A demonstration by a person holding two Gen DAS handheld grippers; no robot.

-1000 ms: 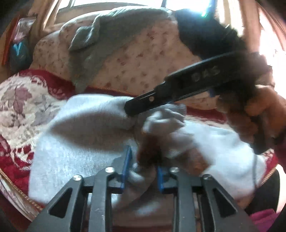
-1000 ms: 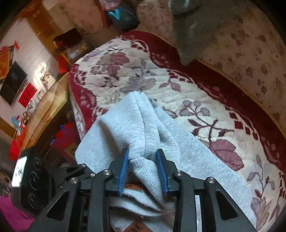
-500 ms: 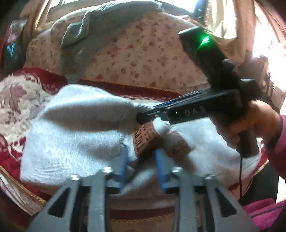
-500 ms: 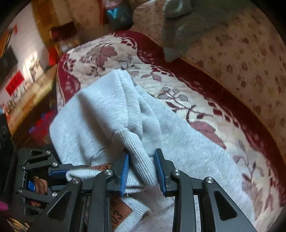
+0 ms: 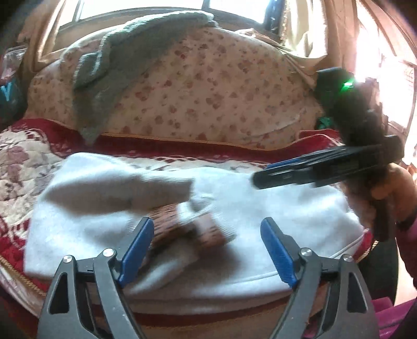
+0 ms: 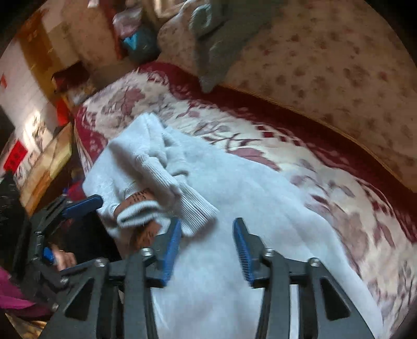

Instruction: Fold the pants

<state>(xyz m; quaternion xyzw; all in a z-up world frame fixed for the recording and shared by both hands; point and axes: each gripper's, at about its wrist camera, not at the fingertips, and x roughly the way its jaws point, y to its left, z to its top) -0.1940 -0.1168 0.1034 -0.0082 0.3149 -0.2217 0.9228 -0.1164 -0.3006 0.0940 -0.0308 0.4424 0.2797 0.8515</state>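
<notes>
Opening over the grey pants (image 5: pixel 260 208) folded on the sofa seat (image 6: pixel 299 146), both the left tongs (image 5: pixel 206 229) and right tongs (image 6: pixel 206 237) grip nothing; the loose ribbed cuff (image 6: pixel 192 200) could snag a blue pad and drag the fold apart.

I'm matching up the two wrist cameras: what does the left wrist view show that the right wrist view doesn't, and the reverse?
Only the left wrist view: the bright window behind the sofa, and the right tool's green light.

Only the right wrist view: the room's white wall with red decorations, and a wooden table.

Both: the grey pants with the brown label on the floral sofa cover, the green-grey garment on the backrest, and both tools, jaws opening, gripping nothing.
</notes>
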